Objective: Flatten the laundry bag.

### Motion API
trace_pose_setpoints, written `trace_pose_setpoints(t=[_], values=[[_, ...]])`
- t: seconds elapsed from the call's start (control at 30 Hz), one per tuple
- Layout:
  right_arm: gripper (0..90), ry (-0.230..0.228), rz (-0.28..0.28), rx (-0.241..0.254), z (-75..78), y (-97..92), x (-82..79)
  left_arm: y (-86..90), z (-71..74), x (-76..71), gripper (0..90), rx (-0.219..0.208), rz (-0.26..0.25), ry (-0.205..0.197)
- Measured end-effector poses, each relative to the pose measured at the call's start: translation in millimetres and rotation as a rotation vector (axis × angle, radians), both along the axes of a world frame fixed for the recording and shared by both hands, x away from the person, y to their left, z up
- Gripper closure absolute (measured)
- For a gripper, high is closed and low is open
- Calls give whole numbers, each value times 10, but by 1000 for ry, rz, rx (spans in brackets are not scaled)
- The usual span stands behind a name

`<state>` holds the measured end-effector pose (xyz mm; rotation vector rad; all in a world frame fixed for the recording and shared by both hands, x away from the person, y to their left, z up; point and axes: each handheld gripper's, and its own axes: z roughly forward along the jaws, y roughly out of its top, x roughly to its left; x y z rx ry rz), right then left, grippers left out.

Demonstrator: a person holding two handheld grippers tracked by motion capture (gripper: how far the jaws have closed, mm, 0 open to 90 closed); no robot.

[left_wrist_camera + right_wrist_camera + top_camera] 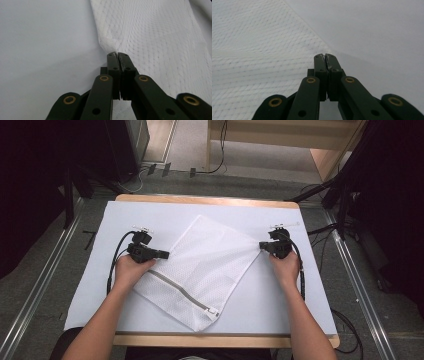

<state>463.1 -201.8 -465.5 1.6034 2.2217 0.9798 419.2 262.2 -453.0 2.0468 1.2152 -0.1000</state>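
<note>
With the left gripper [165,254] and right gripper [262,245] each pinching a corner of the mesh bag [200,270] stretched between them, both should probably pull evenly.

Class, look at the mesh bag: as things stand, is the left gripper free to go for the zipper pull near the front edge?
Probably not yet. The left gripper has its jaws shut on the bag edge. Nothing lies between it and the zipper pull, so it would only have to let go first.
</note>
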Motion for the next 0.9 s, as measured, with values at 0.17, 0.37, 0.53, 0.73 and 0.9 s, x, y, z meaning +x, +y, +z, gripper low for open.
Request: trace_pose_setpoints(t=[0.17, 0.37, 0.53, 0.73, 0.9], values=[[900, 7, 23, -1, 0, 94, 155, 17, 12, -210, 895, 10, -31, 7], [900, -5, 71, -26, 13, 320, 291, 67, 4, -434, 891, -3, -31, 26], [841, -14, 107, -44, 0, 470, 333, 120, 5, -488, 806, -4, -18, 26], [695, -44, 99, -18, 80, 450, 242, 160, 42, -419, 688, -6, 23, -10], [671, -47, 107, 12, 158, 416, 13, 128, 33, -305, 649, 16, 37, -23]])
